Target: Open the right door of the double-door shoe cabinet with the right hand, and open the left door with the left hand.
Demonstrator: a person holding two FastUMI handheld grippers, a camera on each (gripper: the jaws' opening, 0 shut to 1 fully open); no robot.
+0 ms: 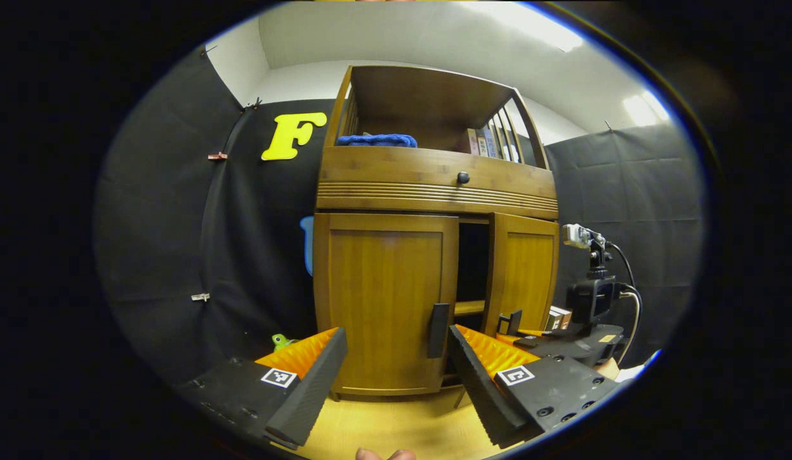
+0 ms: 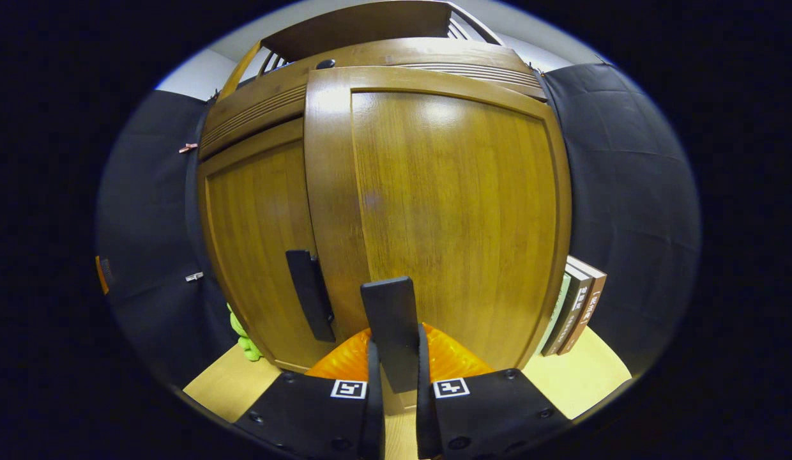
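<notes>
Shoe cabinet (image 1: 434, 185) on wooden tabletop (image 1: 396, 421) — right hand-held gripper (image 2: 394, 383) pinching right-door handle (image 2: 391, 319); left hand-held gripper (image 1: 396, 377) spread.

A dark gap (image 1: 472, 262) stands open at frame centre between the closed left door (image 1: 384, 300) and the ajar right door (image 1: 522, 271); books (image 2: 578, 306) crowd lower right.

A: The cabinet (image 1: 434, 182) is wood, with a smooth varnished sheen, and the right door (image 2: 453, 211) throws back glossy highlights.

B: Its handle (image 2: 389, 332) looks matt, maybe plastic. So does the left door's handle (image 2: 310, 294).

A: The tabletop (image 2: 587, 377) is pale wood, satin smooth. On the shelf lies a blue cloth (image 1: 377, 140), rough and knitted-looking.
</notes>
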